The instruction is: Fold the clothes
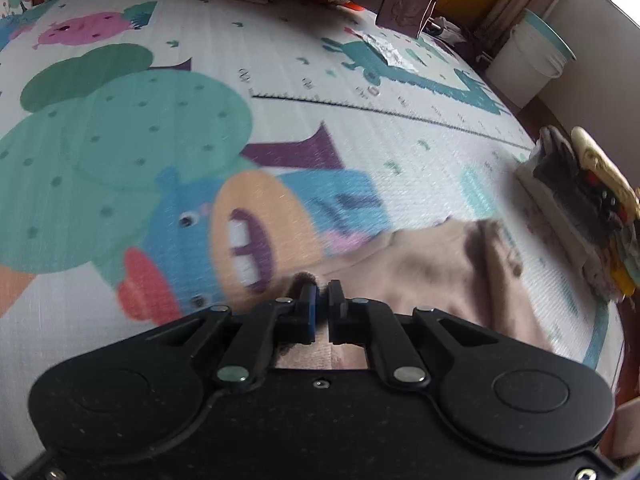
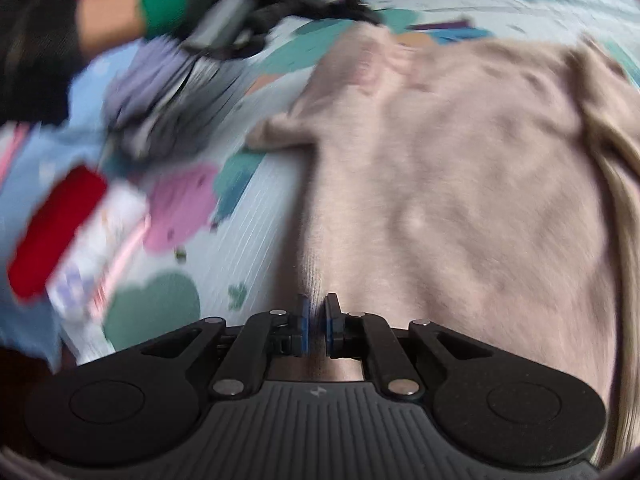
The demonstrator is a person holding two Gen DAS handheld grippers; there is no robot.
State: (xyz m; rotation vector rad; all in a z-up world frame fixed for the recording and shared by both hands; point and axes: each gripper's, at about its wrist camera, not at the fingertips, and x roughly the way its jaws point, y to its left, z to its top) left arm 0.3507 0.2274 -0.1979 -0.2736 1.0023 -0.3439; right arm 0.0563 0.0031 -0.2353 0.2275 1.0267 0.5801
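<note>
Beige knit: in the left wrist view the sweater (image 1: pixel 432 264) lies on the cartoon play mat (image 1: pixel 360 128) and the left gripper (image 1: pixel 322 300) is pinched tight on its edge; the mat's ruler numbers are too blurred to read. In the right wrist view the right gripper (image 2: pixel 316 320) is likewise clamped on the sweater's near edge, no label legible; lifting both edges evenly should keep the fold straight.
</note>
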